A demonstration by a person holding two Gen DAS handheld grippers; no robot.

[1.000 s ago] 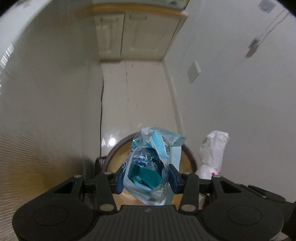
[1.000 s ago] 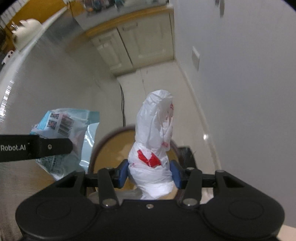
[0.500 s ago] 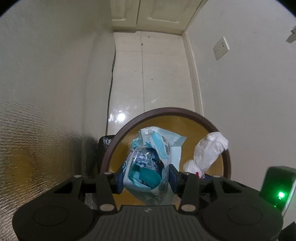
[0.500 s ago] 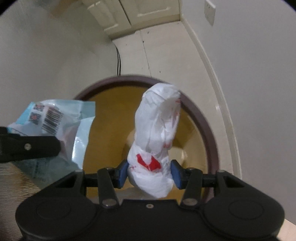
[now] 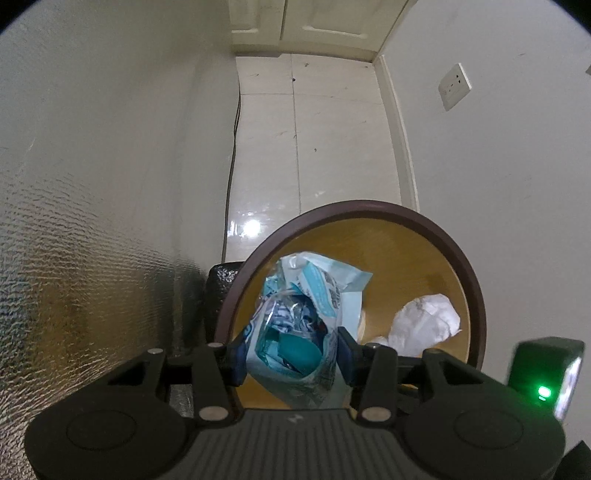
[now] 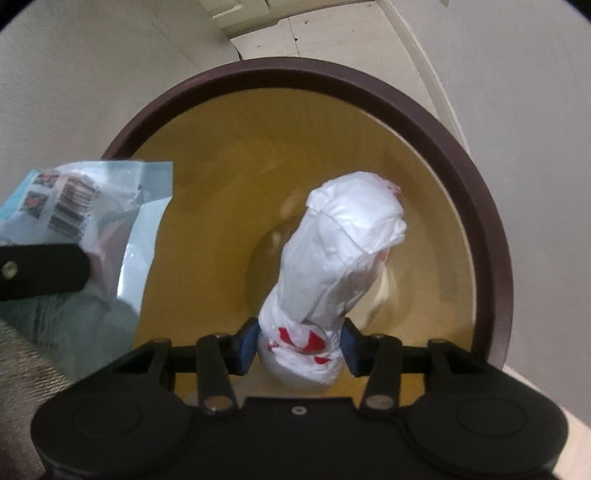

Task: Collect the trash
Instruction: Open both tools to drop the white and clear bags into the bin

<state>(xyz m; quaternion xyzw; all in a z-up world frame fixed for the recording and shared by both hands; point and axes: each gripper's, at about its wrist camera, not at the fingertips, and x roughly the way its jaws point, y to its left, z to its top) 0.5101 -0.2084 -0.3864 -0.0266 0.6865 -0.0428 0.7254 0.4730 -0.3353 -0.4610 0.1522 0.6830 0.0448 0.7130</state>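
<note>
My left gripper [image 5: 291, 356] is shut on a crumpled blue and white plastic wrapper [image 5: 299, 317] and holds it over the left part of a round bin with a dark brown rim [image 5: 369, 207] and yellow inside. My right gripper [image 6: 297, 347] is shut on a white plastic bag with red print [image 6: 332, 266] and holds it over the middle of the same bin [image 6: 295, 70]. The wrapper shows at the left of the right wrist view [image 6: 92, 206], the white bag at the right of the left wrist view [image 5: 424, 321].
A textured pale wall [image 5: 92, 203] stands on the left, a plain wall with a socket [image 5: 455, 86] on the right. A black cable [image 5: 232, 155] runs along the tiled floor [image 5: 314, 129]. Cabinet doors [image 5: 314, 26] close the far end. A black object [image 5: 221, 291] sits beside the bin.
Both grippers have tilted down and moved over the bin, each with its trash still held. The bin's opening now fills much more of both views.
</note>
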